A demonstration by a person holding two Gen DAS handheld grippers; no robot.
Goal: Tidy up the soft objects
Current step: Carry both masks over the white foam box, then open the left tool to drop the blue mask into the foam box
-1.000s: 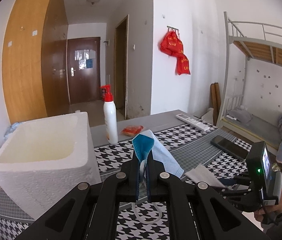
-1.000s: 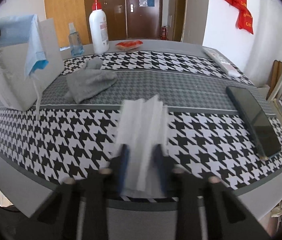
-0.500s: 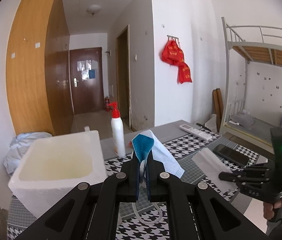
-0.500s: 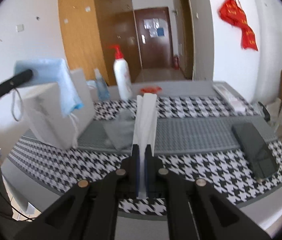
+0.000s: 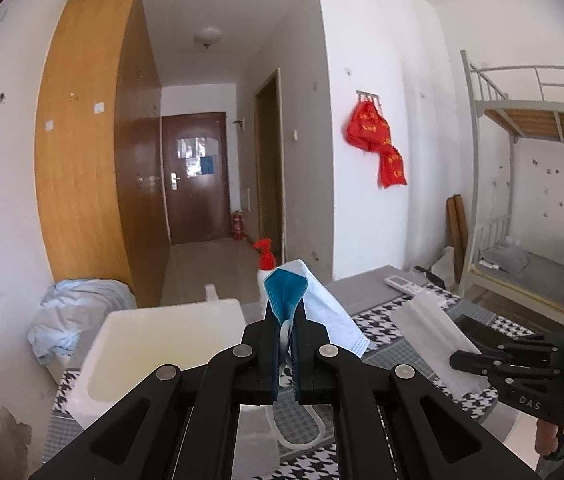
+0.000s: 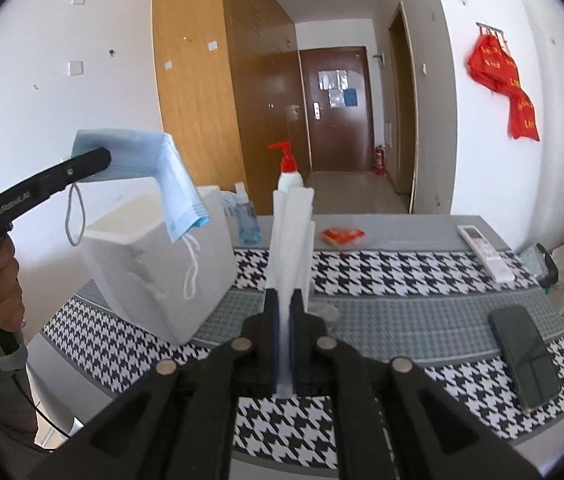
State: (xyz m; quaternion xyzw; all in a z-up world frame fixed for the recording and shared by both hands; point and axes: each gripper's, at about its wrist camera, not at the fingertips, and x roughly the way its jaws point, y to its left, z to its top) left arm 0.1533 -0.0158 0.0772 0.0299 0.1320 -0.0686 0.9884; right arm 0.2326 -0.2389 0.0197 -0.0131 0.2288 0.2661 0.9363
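Observation:
My left gripper (image 5: pixel 285 312) is shut on a blue face mask (image 5: pixel 322 312) and holds it in the air just right of the white foam box (image 5: pixel 162 344). From the right wrist view the mask (image 6: pixel 162 172) hangs over the foam box (image 6: pixel 154 264), its ear loops dangling. My right gripper (image 6: pixel 282 300) is shut on a folded white tissue (image 6: pixel 292 236) and holds it upright above the table. In the left wrist view the tissue (image 5: pixel 430 328) shows held by the right gripper (image 5: pixel 458 358).
The table has a houndstooth cloth (image 6: pixel 382 272). On it lie a dark phone (image 6: pixel 522 356), a white remote (image 6: pixel 482 248), a red packet (image 6: pixel 342 235), a small sanitizer bottle (image 6: pixel 247 220) and a white pump bottle (image 6: pixel 288 172). A bunk bed (image 5: pixel 522 184) stands right.
Both grippers have risen. The right gripper lifted the tissue off the table and now holds it upright. The left gripper carried the mask higher, above the foam box.

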